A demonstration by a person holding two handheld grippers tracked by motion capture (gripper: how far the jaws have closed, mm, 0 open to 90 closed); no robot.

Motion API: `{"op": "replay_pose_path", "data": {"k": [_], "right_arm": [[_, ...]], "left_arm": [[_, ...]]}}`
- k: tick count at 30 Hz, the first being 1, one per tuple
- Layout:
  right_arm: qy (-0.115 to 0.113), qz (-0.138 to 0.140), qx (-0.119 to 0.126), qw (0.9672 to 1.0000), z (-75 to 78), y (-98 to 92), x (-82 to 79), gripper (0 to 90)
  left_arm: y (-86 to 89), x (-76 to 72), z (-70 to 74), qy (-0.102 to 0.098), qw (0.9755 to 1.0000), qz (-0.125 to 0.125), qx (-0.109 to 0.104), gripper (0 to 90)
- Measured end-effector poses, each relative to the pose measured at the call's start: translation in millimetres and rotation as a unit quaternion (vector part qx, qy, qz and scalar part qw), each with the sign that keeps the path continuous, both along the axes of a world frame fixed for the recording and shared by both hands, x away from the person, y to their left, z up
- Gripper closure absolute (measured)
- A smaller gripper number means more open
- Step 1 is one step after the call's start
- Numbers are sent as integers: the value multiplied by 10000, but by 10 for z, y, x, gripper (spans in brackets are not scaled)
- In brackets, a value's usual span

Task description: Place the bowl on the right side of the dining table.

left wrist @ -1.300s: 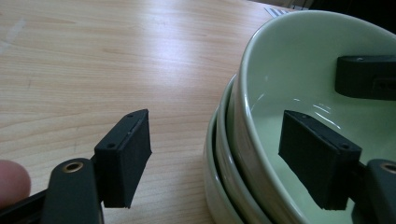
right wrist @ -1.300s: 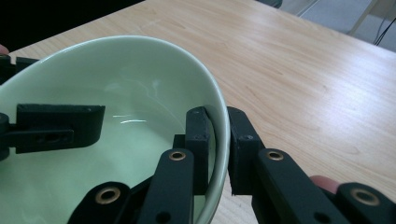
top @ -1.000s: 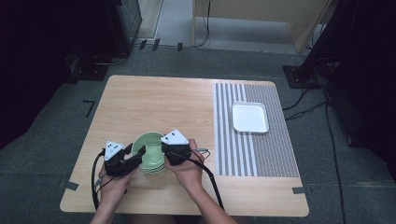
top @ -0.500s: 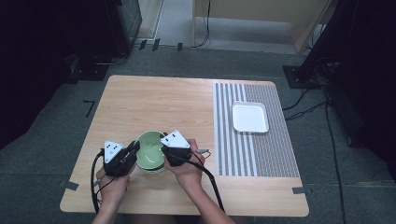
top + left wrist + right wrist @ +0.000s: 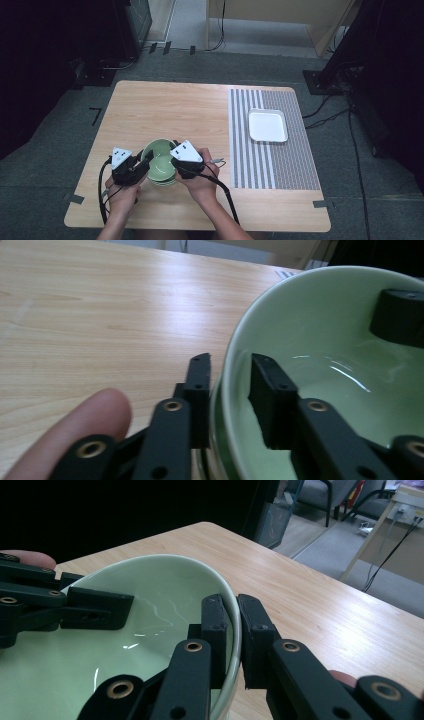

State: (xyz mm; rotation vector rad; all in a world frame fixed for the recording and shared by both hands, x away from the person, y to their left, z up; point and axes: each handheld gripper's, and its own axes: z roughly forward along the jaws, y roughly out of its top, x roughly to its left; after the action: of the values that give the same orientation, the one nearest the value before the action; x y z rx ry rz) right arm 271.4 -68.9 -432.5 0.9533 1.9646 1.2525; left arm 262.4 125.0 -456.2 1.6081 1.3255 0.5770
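Since it's the biggest thing here, start with the surface (image 5: 165,110): wood, with a striped mat (image 5: 280,165) on the right carrying a white tray (image 5: 268,126), well away from the action. Near the front edge sits a green stack (image 5: 165,181) of bowls, and the top bowl (image 5: 159,161) now sits tilted on it, where a second ago it lay level.

The right gripper (image 5: 176,167) has its fingers (image 5: 216,625) clamped tight on the bowl's rim, one inside and one outside. The left gripper (image 5: 144,168) is the interesting bit. Its fingers (image 5: 200,390) straddle the opposite rim but have just been opening a little, and the inner one looks to stand just off the wall.

My read: the left is re-gripping, so the right alone carries the bowl for now. Lifting it off the stack should wait for a firm left pinch.
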Motion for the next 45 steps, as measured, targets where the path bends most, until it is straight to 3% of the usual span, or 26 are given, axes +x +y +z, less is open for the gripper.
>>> {"op": "replay_pose_path", "data": {"k": [2,5,8,17,21,23,26,31,32,34,35,37,38,39,42,45], "right_arm": [[-59,27,-34,10000,2,13,-2,838],[-48,22,27,10000,13,1,-6,839],[-74,67,66,9999,14,-25,-1,839],[222,138,431,9987,85,-122,62,825],[335,115,448,9984,135,-125,57,817],[451,53,539,9975,160,-121,55,801],[870,-96,692,9938,153,-111,87,707],[1416,27,933,9855,129,-48,109,695],[1453,-10,911,9852,134,-26,105,676],[1472,10,915,9849,140,-11,117,714],[1419,-84,919,9856,140,-13,123,793],[1366,-190,993,9855,136,-24,139,838],[1362,-180,1113,9842,134,-36,148,844],[1315,-164,1144,9846,134,-43,150,846],[1002,-183,1029,9895,145,-21,114,844],[845,-198,976,9914,167,-25,103,844]], "left_arm": [[-7,-16,15,-82,9999,13,69,770],[12,-27,44,-149,9999,-20,-32,787],[51,-38,77,-232,9992,-69,-324,808],[10,-113,129,-624,9978,-70,-213,836],[4,-137,137,-731,9970,-63,-236,836],[4,-147,143,-799,9965,-1,-261,836],[31,-172,170,-965,9949,117,-269,836],[11,-249,205,-1420,9894,313,-33,834],[7,-262,207,-1488,9883,336,7,832],[1,-286,207,-1602,9862,407,56,830],[0,-294,206,-1640,9856,414,25,829],[-35,-325,214,-1800,9824,472,180,824],[-35,-327,216,-1818,9821,468,179,825],[-20,-319,219,-1783,9830,431,105,823],[25,-304,214,-1704,9846,363,-163,799],[83,-272,225,-1510,9873,210,-444,583]]}}
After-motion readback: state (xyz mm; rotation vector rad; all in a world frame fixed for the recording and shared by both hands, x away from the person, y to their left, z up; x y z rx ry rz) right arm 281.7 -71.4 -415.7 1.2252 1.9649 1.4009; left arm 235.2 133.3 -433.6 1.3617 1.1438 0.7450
